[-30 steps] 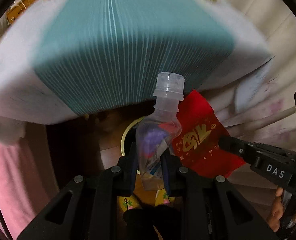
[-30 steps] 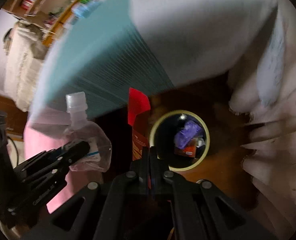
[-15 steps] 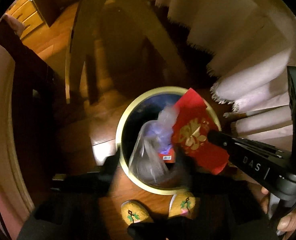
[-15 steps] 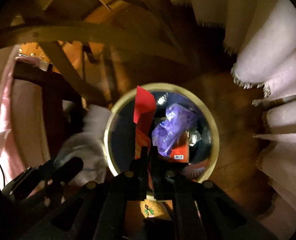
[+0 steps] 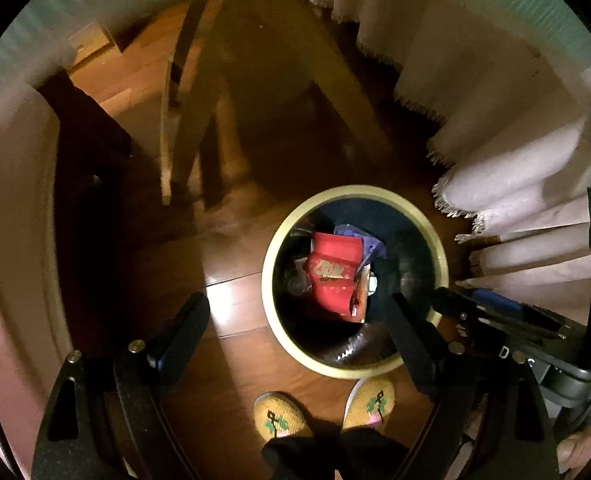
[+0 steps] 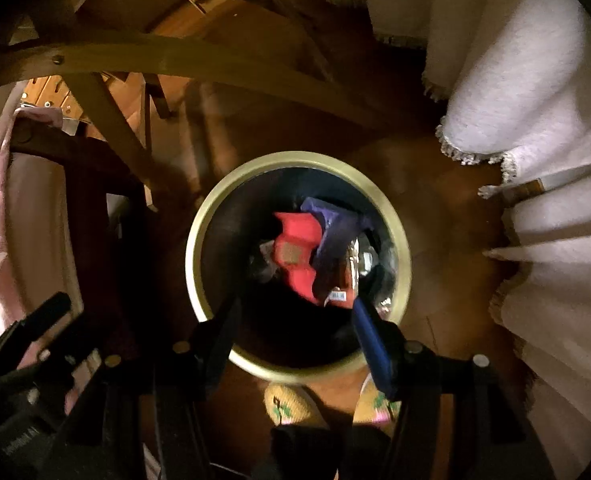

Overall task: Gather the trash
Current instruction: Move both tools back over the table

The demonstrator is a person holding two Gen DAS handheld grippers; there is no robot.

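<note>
Trash sits down in the round bin with the pale yellow rim, which stands on the wooden floor just in front of my yellow embroidered slippers. On top of the heap lies the red packet with gold print, creased and tilted, and beside it a purple wrapper; under them I can make out more crumpled bits, something silvery and a pale label, but the bottom of the bin is too dark for me to name the rest. I point both of my tongs steeply down over the opening. My left gripper has its jaws spread wide and still parting, with nothing between them; one finger hangs over the floor beside the bin and the other over the rim. My right gripper is also opening, narrower than the left, and it too is empty, with the red packet seen well below in the gap between its fingers. From the left camera I see the right gripper coming in just beside the bin's edge. White fringed cloth hangs in folds near the bin, and curved wooden furniture legs stand beyond it.
</note>
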